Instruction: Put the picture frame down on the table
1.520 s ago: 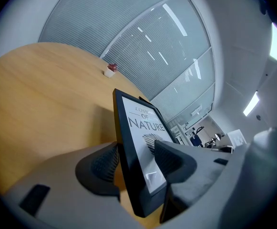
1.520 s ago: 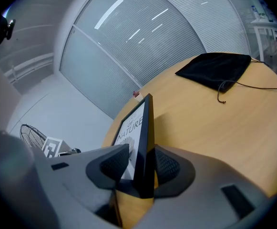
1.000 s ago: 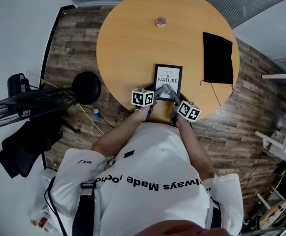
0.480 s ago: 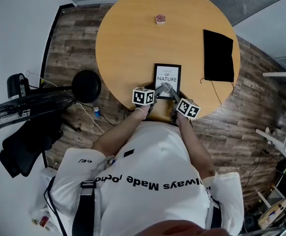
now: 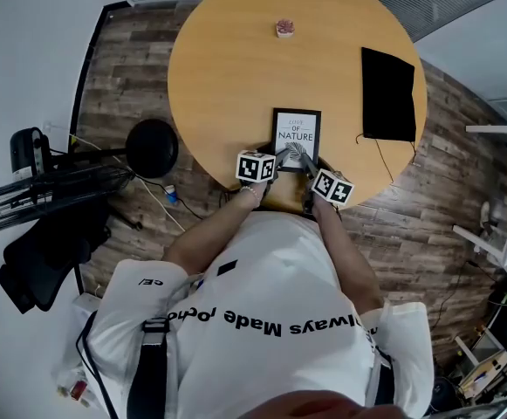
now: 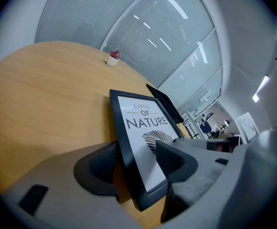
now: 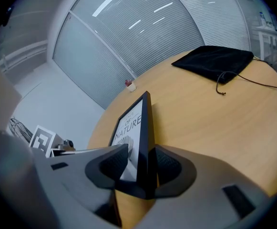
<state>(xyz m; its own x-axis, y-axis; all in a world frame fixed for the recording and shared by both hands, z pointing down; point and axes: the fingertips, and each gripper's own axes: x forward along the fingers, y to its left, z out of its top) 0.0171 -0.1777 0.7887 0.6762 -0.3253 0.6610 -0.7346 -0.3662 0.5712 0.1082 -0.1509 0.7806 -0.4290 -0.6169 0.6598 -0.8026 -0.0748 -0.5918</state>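
The picture frame (image 5: 296,129), black-edged with a "LOVE OF NATURE" print, sits at the near edge of the round wooden tabletop (image 5: 227,68), print side up. Both tools meet it at its near end. The left tool (image 6: 137,161) stands wide, with the frame's left border between its pads and a strip of wood showing between the outer pad and the frame. The right tool (image 7: 140,165) has the frame edge-on between its jaws. They have just been opening, and one pad stands slightly off the glass. Whether the frame lies fully flat I cannot tell. A black cloth pouch (image 5: 387,94) lies toward the right edge, and a small red-topped object (image 5: 284,29) sits near the far edge.
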